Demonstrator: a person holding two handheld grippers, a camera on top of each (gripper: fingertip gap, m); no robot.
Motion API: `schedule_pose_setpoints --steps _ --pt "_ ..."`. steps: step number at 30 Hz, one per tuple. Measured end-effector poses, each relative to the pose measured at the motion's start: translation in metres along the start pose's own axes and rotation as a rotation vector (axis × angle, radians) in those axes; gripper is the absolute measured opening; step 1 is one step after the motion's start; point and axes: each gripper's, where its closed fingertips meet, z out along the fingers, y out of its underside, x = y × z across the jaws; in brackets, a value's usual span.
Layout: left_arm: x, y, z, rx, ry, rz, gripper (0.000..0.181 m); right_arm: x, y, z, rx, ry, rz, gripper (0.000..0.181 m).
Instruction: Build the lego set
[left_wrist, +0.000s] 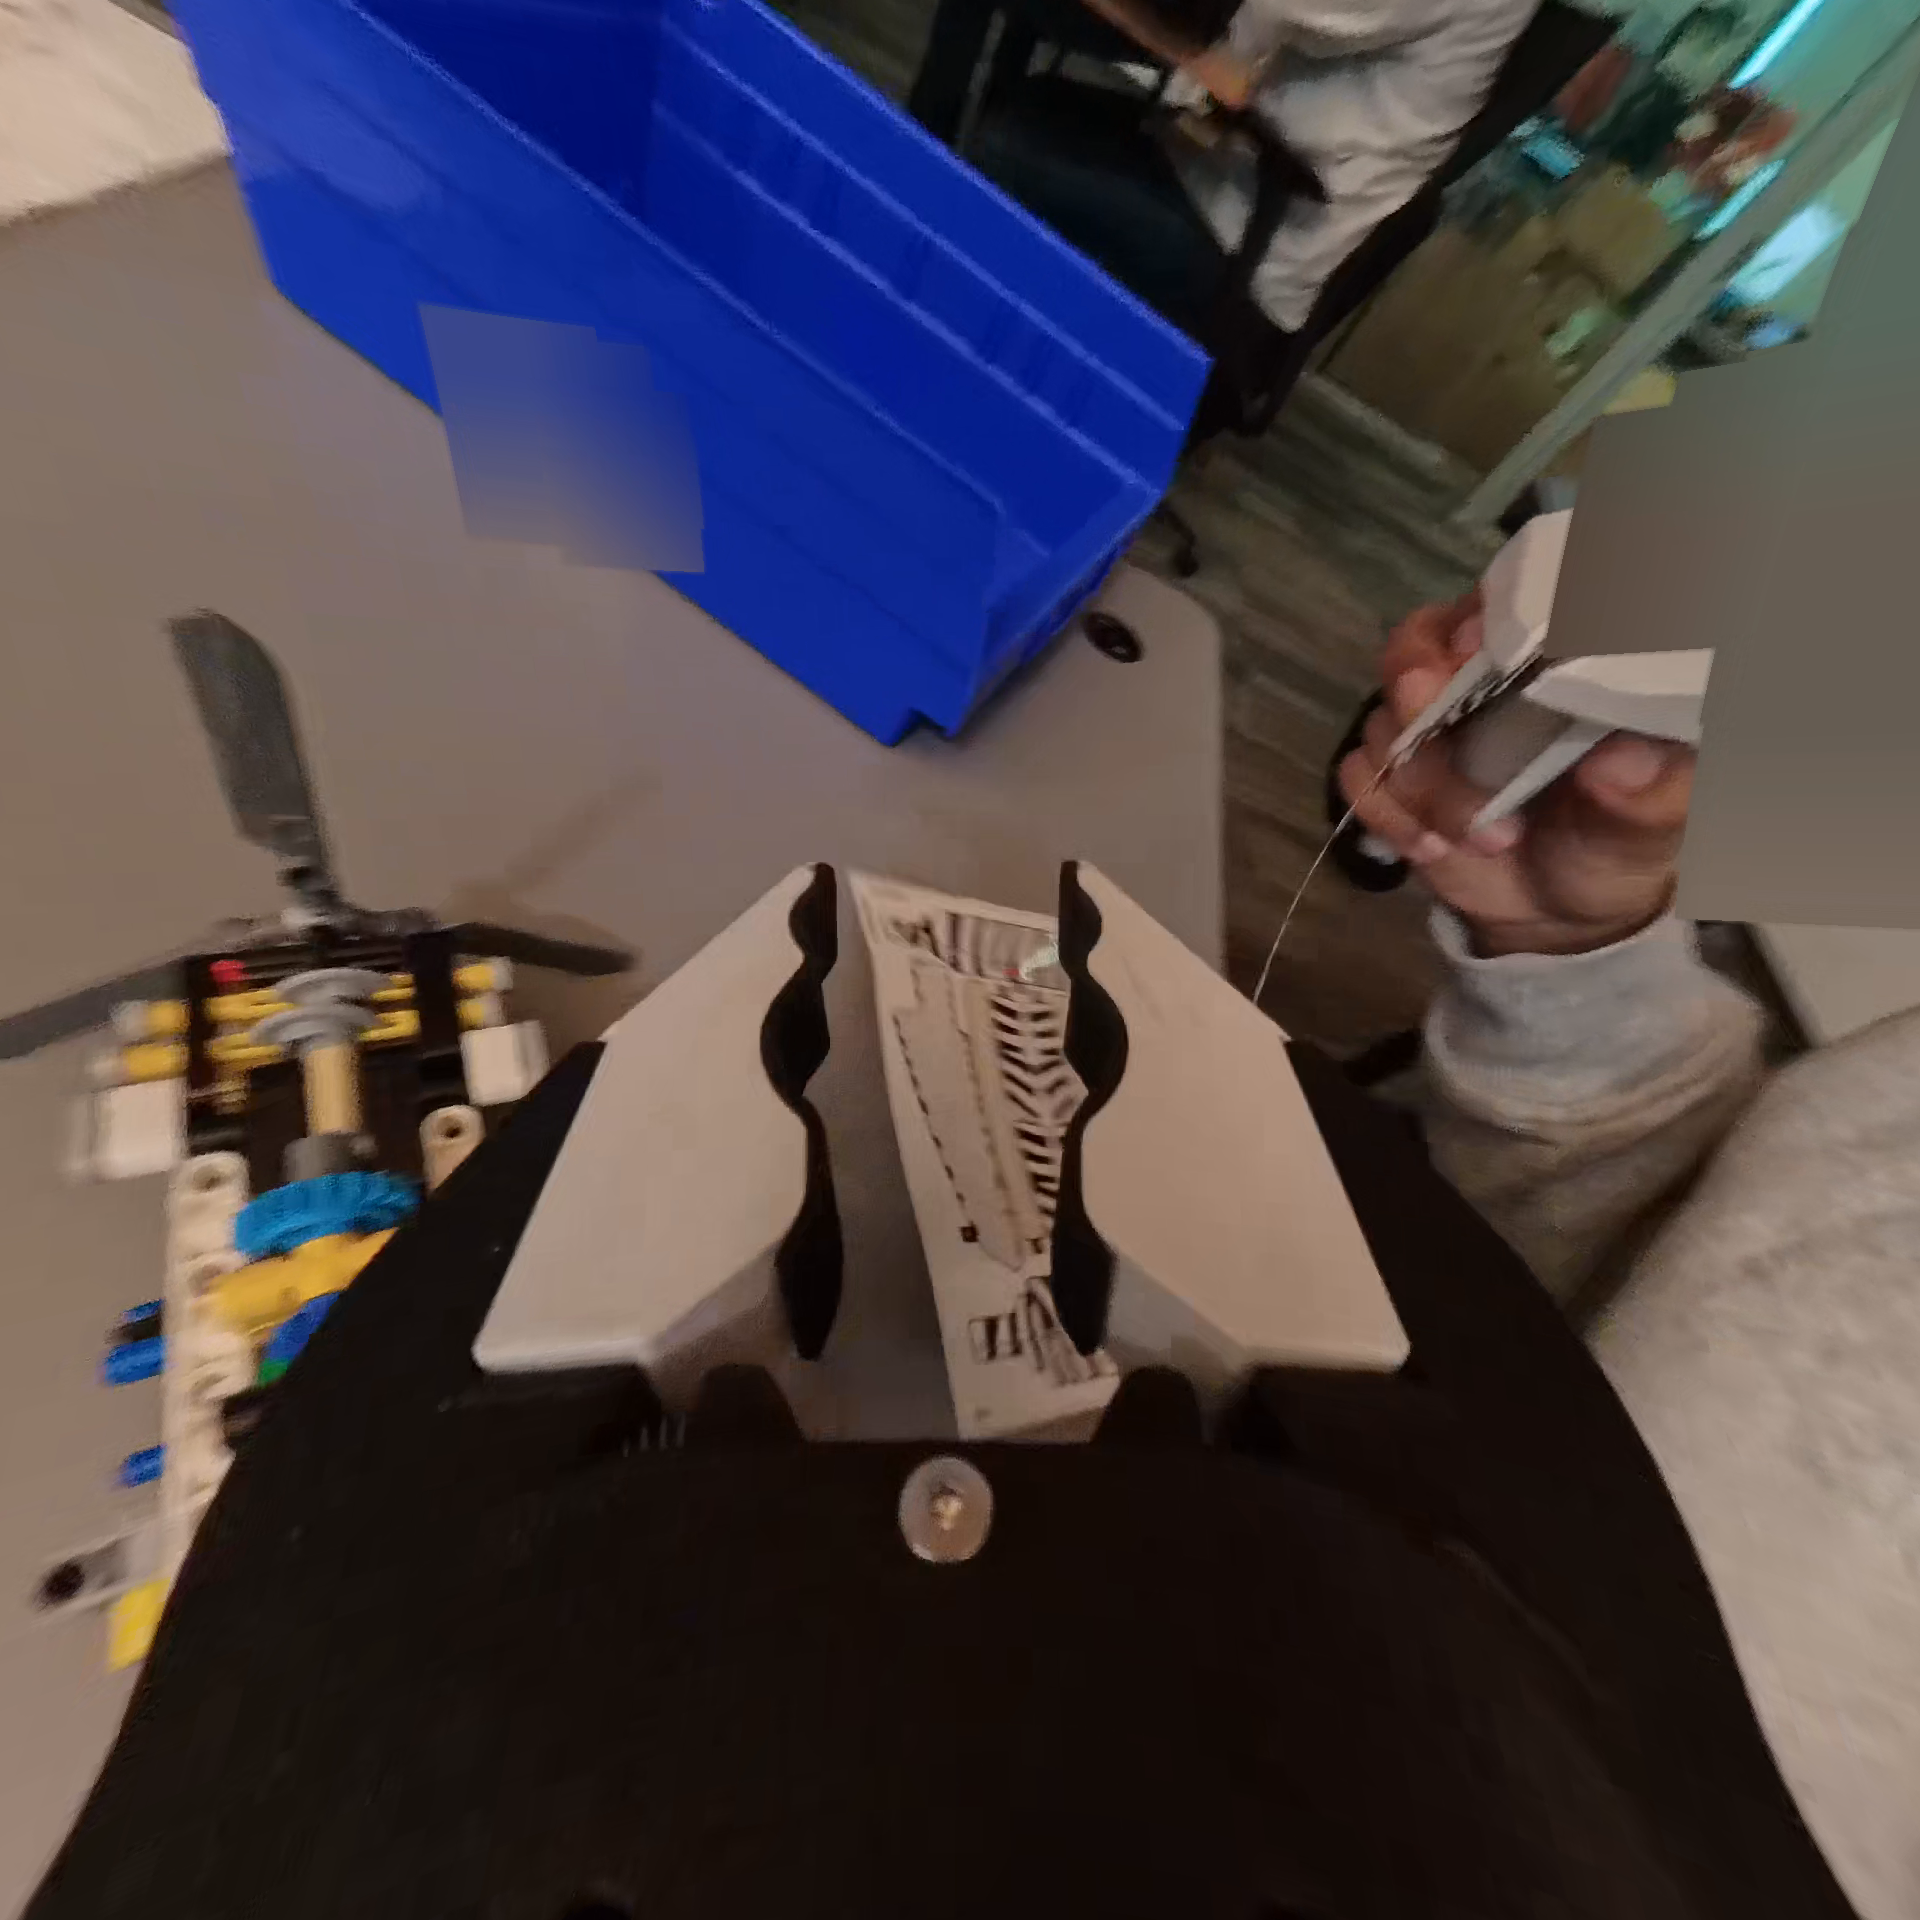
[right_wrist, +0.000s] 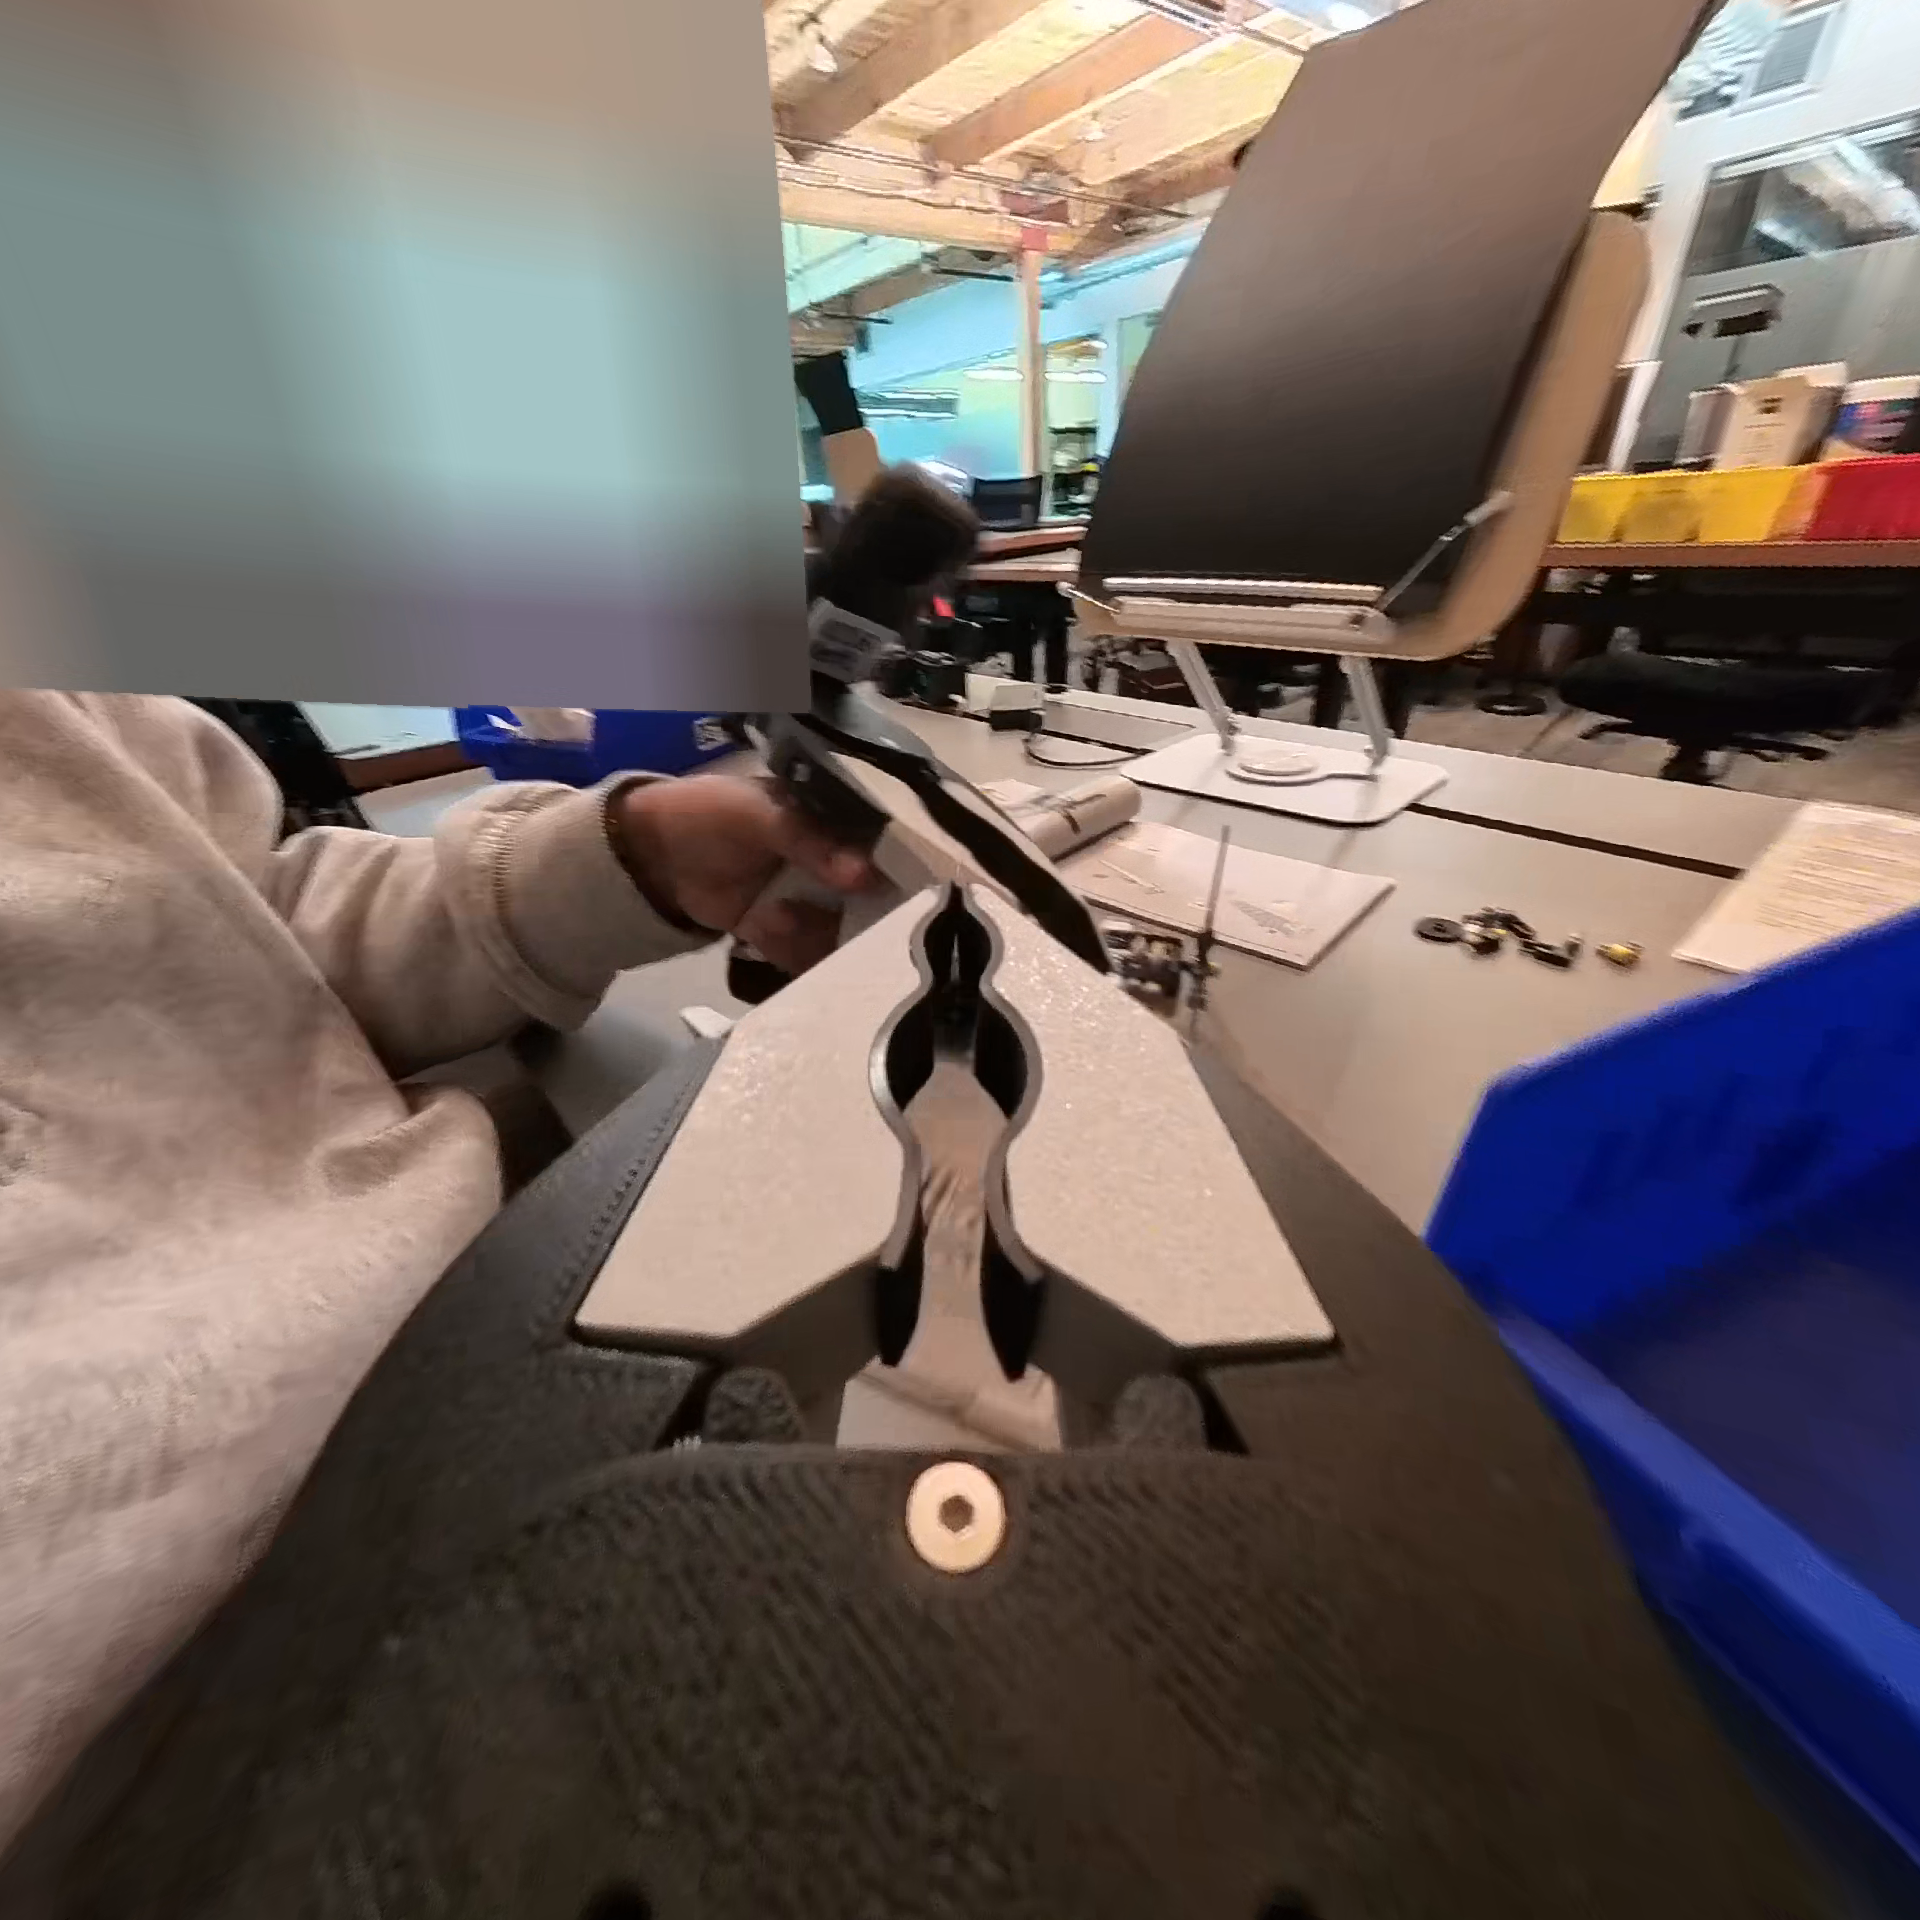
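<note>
A partly built lego model (left_wrist: 301, 1049), black and yellow with grey propeller blades and a blue gear, lies on the grey table (left_wrist: 540, 748) left of my left gripper (left_wrist: 945, 883). The left gripper is open, and a printed paper sheet (left_wrist: 977, 1091) shows in the gap between its jaws. My right gripper (right_wrist: 951, 899) is shut with a thin white sheet between its jaws. In the left wrist view the right gripper (left_wrist: 1527, 686) is raised off the table's right edge, a striped bit of paper sticking out of it. The left gripper (right_wrist: 1070, 925) also shows in the right wrist view.
Stacked blue bins (left_wrist: 779, 312) stand behind the model, and one blue bin (right_wrist: 1714, 1299) is close on the right. An instruction booklet (right_wrist: 1247, 894), several small loose lego parts (right_wrist: 1496, 930) and a dark screen on a stand (right_wrist: 1351, 312) are on the table. People sit beyond.
</note>
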Motion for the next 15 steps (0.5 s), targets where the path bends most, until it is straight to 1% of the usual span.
schedule_pose_setpoints --steps 2,3,7,11,15 --pt "-0.011 -0.003 -0.009 0.009 -0.098 0.076 0.051 0.003 0.001 -0.001 0.005 0.013 0.003 0.0" --pt "-0.016 -0.006 -0.015 0.019 -0.136 0.103 0.051 0.003 0.001 0.0 0.01 0.011 0.012 0.0" --pt "-0.015 -0.016 -0.044 0.099 -0.197 0.175 0.045 0.005 0.007 0.007 0.001 0.012 0.034 0.0" --pt "-0.007 -0.005 -0.068 0.155 -0.209 0.195 0.04 0.006 0.015 0.018 -0.001 -0.002 0.073 0.0" --pt "0.0 0.009 -0.091 0.231 -0.199 0.167 0.036 0.0 0.016 0.031 0.021 -0.042 0.14 0.0"
